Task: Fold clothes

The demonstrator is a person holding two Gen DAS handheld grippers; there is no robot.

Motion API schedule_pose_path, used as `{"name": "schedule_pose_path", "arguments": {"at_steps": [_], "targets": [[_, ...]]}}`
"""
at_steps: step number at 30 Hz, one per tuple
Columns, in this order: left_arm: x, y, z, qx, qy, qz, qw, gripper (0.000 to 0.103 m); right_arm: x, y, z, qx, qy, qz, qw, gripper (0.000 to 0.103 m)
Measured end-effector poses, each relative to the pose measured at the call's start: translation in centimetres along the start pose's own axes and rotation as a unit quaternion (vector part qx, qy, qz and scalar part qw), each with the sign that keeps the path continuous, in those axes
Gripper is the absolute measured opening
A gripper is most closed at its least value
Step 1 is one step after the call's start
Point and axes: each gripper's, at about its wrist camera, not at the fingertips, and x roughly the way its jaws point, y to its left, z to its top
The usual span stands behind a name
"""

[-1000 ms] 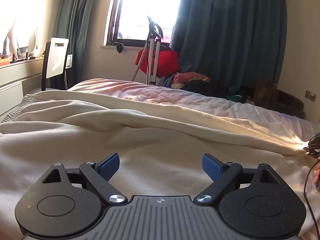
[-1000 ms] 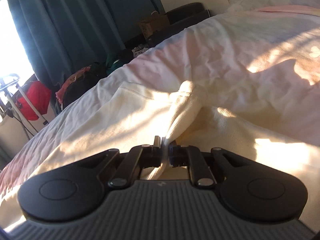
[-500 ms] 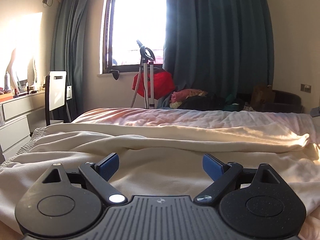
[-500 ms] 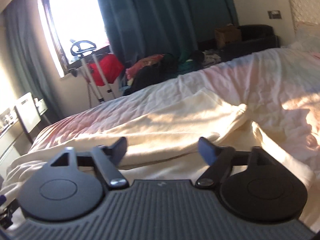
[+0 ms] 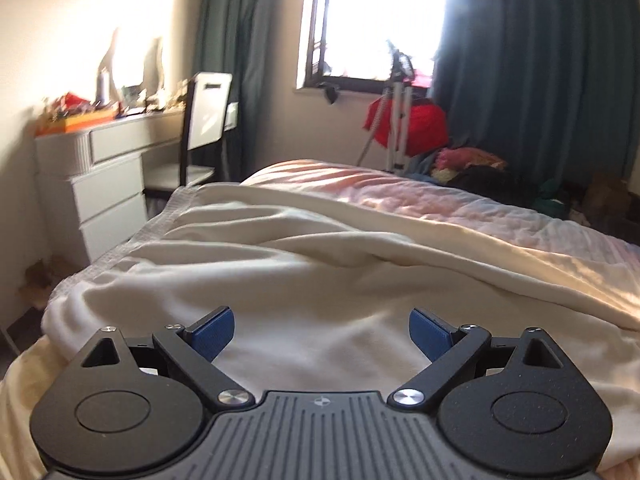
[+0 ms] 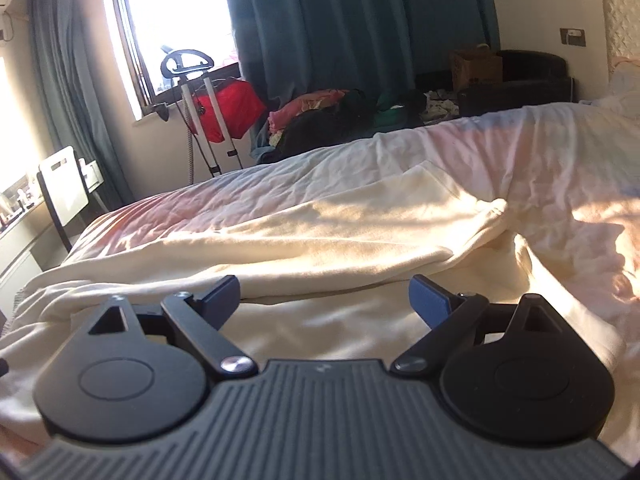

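- the wide bed with a pale pink quilted cover (image 5: 360, 184) (image 6: 520, 152) fills the middle of both views, lit in patches by sun.
- dark teal floor-length curtains (image 5: 540, 60) (image 6: 360, 20) hang beside the bright window (image 5: 380, 20) (image 6: 176, 12).
- the large cream-coloured soft knit garment (image 5: 320, 280) (image 6: 340, 232) lies spread across the near side of the bed, with a long fold running across its far edge and a ribbed hem toward the left corner of the mattress.
- a white drawer unit with a cluttered top (image 5: 100, 168) stands against the left wall, and a chair with a white back panel (image 5: 208, 116) (image 6: 64, 184) sits just beside it.
- a heap of dark and pink clothes (image 5: 480, 172) (image 6: 340, 116) lies beyond the bed, near a red bag hung on a white metal stand (image 5: 404, 120) (image 6: 216, 108).
- the left gripper (image 5: 320, 334) hovers over the cream garment, its blue-padded fingers (image 5: 212, 334) spread wide with nothing between them.
- the right gripper (image 6: 324, 300) is likewise spread apart over the garment, its blue pads (image 6: 430, 300) holding nothing.
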Motion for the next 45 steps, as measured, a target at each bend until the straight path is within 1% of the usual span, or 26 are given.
{"name": "schedule_pose_path", "arguments": {"at_steps": [1,3,5,9,11,14,17,19,20,21,22,23,25,27,29,32,33,34,35,36,37,39,40,42,43,45], "targets": [[0.0,1.6,0.4,-0.029,0.010,0.007,0.9995,0.096,-0.1,-0.5,-0.1,0.011,-0.002,-0.006,1.000,0.093],[-0.1,4.8,1.2,-0.088,0.030,0.020,0.9954,0.096,-0.3,-1.5,-0.1,0.034,-0.006,-0.017,0.999,0.093],[-0.2,7.7,1.8,-0.141,0.046,0.032,0.9884,0.096,-0.2,-2.6,-0.1,0.060,-0.006,-0.029,0.998,0.093],[-0.5,11.9,2.5,-0.219,0.061,0.053,0.9724,0.096,-0.2,-4.5,-0.2,0.103,-0.004,-0.045,0.994,0.093],[-0.5,13.5,2.5,-0.257,0.072,0.051,0.9625,0.096,-0.2,-5.6,-0.3,0.130,-0.002,-0.054,0.990,0.093],[-0.3,16.2,2.3,-0.313,0.088,0.041,0.9447,0.096,-0.2,-7.4,-0.5,0.169,-0.002,-0.071,0.983,0.093],[-0.2,19.3,2.3,-0.369,0.094,0.038,0.9240,0.096,-0.3,-9.2,-0.9,0.210,-0.002,-0.097,0.973,0.093],[-0.2,21.7,2.4,-0.392,0.089,0.047,0.9145,0.096,-0.3,-10.4,-1.3,0.237,-0.001,-0.116,0.965,0.093],[0.0,22.8,2.4,-0.405,0.089,0.043,0.9088,0.096,-0.5,-11.0,-1.6,0.252,-0.001,-0.125,0.960,0.093],[0.3,24.0,2.2,-0.423,0.091,0.028,0.9014,0.096,-0.8,-11.6,-1.9,0.267,0.001,-0.132,0.955,0.093],[0.6,25.2,2.0,-0.442,0.092,0.010,0.8922,0.096,-1.1,-12.1,-2.3,0.281,0.004,-0.138,0.950,0.093],[0.8,26.1,1.7,-0.457,0.092,0.000,0.8846,0.096,-1.7,-12.7,-2.8,0.301,0.006,-0.143,0.943,0.093],[0.9,27.6,1.0,-0.482,0.091,-0.010,0.8713,0.096,-2.8,-13.8,-3.6,0.337,-0.001,-0.149,0.929,0.093],[1.3,28.4,0.5,-0.497,0.097,-0.018,0.8619,0.096,-3.9,-14.6,-4.3,0.365,-0.008,-0.163,0.916,0.093],[2.0,28.6,-0.2,-0.509,0.110,-0.039,0.8531,0.096,-4.7,-15.5,-5.2,0.396,-0.014,-0.176,0.901,0.093],[3.0,27.9,-0.6,-0.505,0.127,-0.075,0.8503,0.096,-5.8,-17.0,-6.7,0.450,-0.021,-0.191,0.872,0.093],[3.3,27.6,-0.9,-0.511,0.135,-0.094,0.8440,0.096,-5.9,-17.3,-7.3,0.468,-0.022,-0.186,0.864,0.093],[3.8,27.2,-1.3,-0.519,0.143,-0.117,0.8347,0.095,-6.1,-17.7,-7.8,0.487,-0.024,-0.181,0.854,0.093],[4.2,26.8,-1.8,-0.527,0.151,-0.140,0.8247,0.091,-6.2,-18.1,-8.4,0.504,-0.025,-0.176,0.845,0.093],[4.5,26.5,-2.1,-0.531,0.159,-0.154,0.8181,0.088,-6.1,-18.3,-8.6,0.511,-0.024,-0.177,0.840,0.093],[4.7,26.2,-2.4,-0.533,0.167,-0.164,0.8131,0.087,-6.0,-18.4,-8.9,0.519,-0.022,-0.178,0.836,0.092],[4.7,26.1,-2.6,-0.536,0.168,-0.163,0.8115,0.081,-5.8,-18.7,-9.4,0.533,-0.019,-0.180,0.827,0.092],[4.7,26.1,-2.7,-0.537,0.167,-0.160,0.8115,0.080,-5.5,-18.8,-9.6,0.540,-0.015,-0.177,0.823,0.092],[4.5,26.3,-2.9,-0.541,0.155,-0.156,0.8119,0.077,-5.0,-18.9,-10.0,0.552,-0.009,-0.170,0.817,0.093],[4.5,26.5,-2.9,-0.541,0.149,-0.154,0.8133,0.076,-4.6,-19.0,-9.9,0.552,-0.010,-0.164,0.817,0.094],[4.8,27.0,-2.9,-0.540,0.140,-0.143,0.8179,0.072,-3.8,-19.0,-9.3,0.536,-0.010,-0.163,0.829,0.094]]}}
